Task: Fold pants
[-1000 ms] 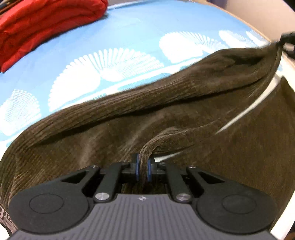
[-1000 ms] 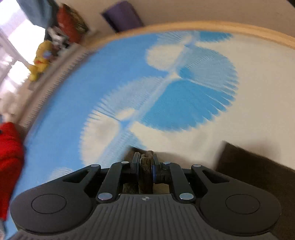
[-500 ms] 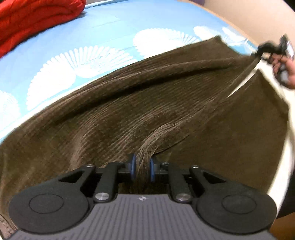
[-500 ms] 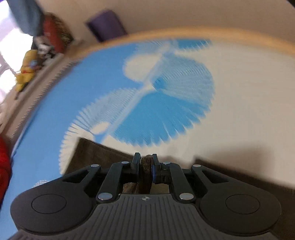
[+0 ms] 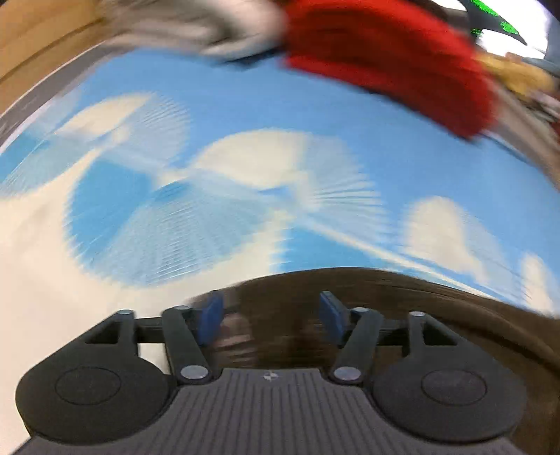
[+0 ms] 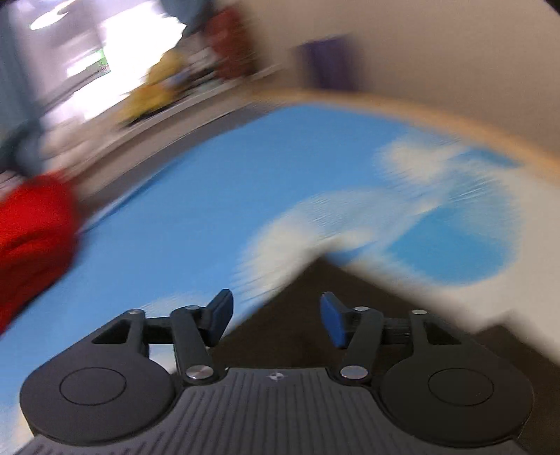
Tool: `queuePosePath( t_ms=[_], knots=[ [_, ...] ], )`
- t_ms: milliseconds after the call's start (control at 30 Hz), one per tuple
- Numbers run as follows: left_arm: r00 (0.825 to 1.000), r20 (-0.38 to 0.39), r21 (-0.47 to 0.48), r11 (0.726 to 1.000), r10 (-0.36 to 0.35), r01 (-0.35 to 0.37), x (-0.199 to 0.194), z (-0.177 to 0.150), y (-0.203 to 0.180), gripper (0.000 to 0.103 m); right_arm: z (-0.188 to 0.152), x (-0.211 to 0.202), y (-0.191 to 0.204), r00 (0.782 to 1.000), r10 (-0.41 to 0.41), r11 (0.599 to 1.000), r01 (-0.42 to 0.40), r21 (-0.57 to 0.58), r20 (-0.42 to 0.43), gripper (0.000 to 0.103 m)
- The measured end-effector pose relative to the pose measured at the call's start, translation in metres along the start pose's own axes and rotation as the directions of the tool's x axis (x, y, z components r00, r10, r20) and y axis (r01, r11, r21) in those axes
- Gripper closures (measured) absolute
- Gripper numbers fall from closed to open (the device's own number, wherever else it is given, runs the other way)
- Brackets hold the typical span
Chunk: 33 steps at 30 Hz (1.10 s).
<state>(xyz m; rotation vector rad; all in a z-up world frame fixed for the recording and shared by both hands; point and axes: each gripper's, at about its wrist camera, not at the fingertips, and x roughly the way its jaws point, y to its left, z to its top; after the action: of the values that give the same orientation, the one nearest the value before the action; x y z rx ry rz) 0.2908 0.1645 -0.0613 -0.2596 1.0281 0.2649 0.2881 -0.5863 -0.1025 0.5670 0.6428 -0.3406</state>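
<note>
The brown corduroy pants [image 5: 385, 301] lie on the blue and white shell-print cover [image 5: 245, 115]. My left gripper [image 5: 271, 316] is open just above the pants, with the fabric's edge showing between and past its blue pads [image 5: 210, 316]. My right gripper [image 6: 276, 323] is open too, over a corner of the pants [image 6: 315, 304] that points away from me. Neither gripper holds fabric. Both views are blurred by motion.
A folded red garment [image 5: 395, 59] lies at the far side of the cover, also in the right wrist view [image 6: 31, 241]. A grey-white item [image 5: 189, 24] lies beside it. A wooden edge [image 6: 420, 105] borders the cover; clutter [image 6: 157, 87] sits beyond.
Both grippers have opened and let go of the pants. Both have swung away; the pants now lie flat below them instead of stretched between them.
</note>
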Motion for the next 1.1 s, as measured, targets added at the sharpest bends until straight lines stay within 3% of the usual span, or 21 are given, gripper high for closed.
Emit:
queuePosePath(
  t_ms=[100,167,233,333,367,400,433,533,633,767,833,900,1000,1067,1100],
  knots=[
    [0.996,-0.089,-0.09,0.996,0.013,-0.021,0.02,-0.002,0.026,0.035,-0.018,0.043,0.044,0.99,0.04,0.999,-0.038,0.018,-0.138,0.044],
    [0.993,-0.117,-0.122,0.992,-0.006,-0.008,0.031,-0.002,0.034,0.035,-0.029,0.073,0.059,0.973,-0.026,0.998,0.04,0.056,-0.229,0.044],
    [0.992,-0.125,-0.13,0.991,-0.006,-0.01,0.036,-0.002,0.037,0.035,-0.038,0.1,0.067,0.938,-0.153,0.981,0.182,0.066,-0.31,0.045],
    [0.993,-0.116,-0.127,0.992,-0.024,0.009,0.044,-0.006,0.032,0.035,-0.04,0.109,0.084,0.929,-0.283,0.952,0.302,0.05,-0.238,0.045],
    [0.992,-0.121,-0.121,0.992,-0.031,0.016,0.045,-0.006,0.031,0.041,-0.041,0.111,0.09,0.922,-0.319,0.943,0.331,0.021,-0.218,0.057],
    [0.992,-0.12,-0.108,0.994,-0.031,0.018,0.042,-0.007,0.027,0.054,-0.042,0.113,0.094,0.913,-0.358,0.931,0.366,0.002,-0.195,0.072],
    [0.994,-0.111,-0.085,0.996,-0.02,0.011,0.043,-0.008,0.025,0.056,-0.043,0.118,0.097,0.899,-0.398,0.916,0.402,-0.017,-0.182,0.094],
    [0.997,-0.061,-0.006,0.999,-0.052,0.052,0.04,-0.009,0.013,0.065,-0.032,0.115,0.096,0.896,-0.428,0.902,0.432,0.004,-0.116,0.098],
    [0.997,-0.015,0.066,0.995,-0.074,0.075,0.033,-0.009,0.001,0.069,-0.009,0.106,0.09,0.922,-0.384,0.921,0.38,0.085,0.044,0.098],
    [1.0,0.009,0.099,0.995,-0.021,0.02,0.03,-0.009,-0.004,0.064,-0.003,0.128,0.063,0.956,-0.268,0.953,0.281,0.111,-0.117,0.092],
    [0.998,0.056,0.103,0.995,-0.012,0.006,0.018,-0.005,-0.007,0.062,-0.002,0.106,0.058,0.969,-0.241,0.965,0.245,0.093,-0.048,0.086],
    [0.995,0.095,0.105,0.994,-0.034,0.024,0.004,-0.001,-0.01,0.056,-0.005,0.081,0.062,0.975,-0.22,0.975,0.22,-0.003,0.007,0.082],
    [0.984,0.061,0.136,0.978,-0.169,0.16,-0.008,-0.003,-0.017,0.057,-0.017,0.032,0.063,0.99,-0.134,0.984,0.137,-0.117,0.033,0.08],
    [0.961,-0.036,0.221,0.935,-0.276,0.277,-0.007,-0.015,-0.03,0.058,-0.03,-0.008,0.066,0.998,-0.062,0.981,0.065,-0.181,0.022,0.079],
    [0.952,-0.083,0.252,0.918,-0.296,0.307,-0.002,-0.022,-0.035,0.063,-0.037,-0.03,0.068,0.999,-0.027,0.975,0.031,-0.218,0.022,0.079]
  ],
)
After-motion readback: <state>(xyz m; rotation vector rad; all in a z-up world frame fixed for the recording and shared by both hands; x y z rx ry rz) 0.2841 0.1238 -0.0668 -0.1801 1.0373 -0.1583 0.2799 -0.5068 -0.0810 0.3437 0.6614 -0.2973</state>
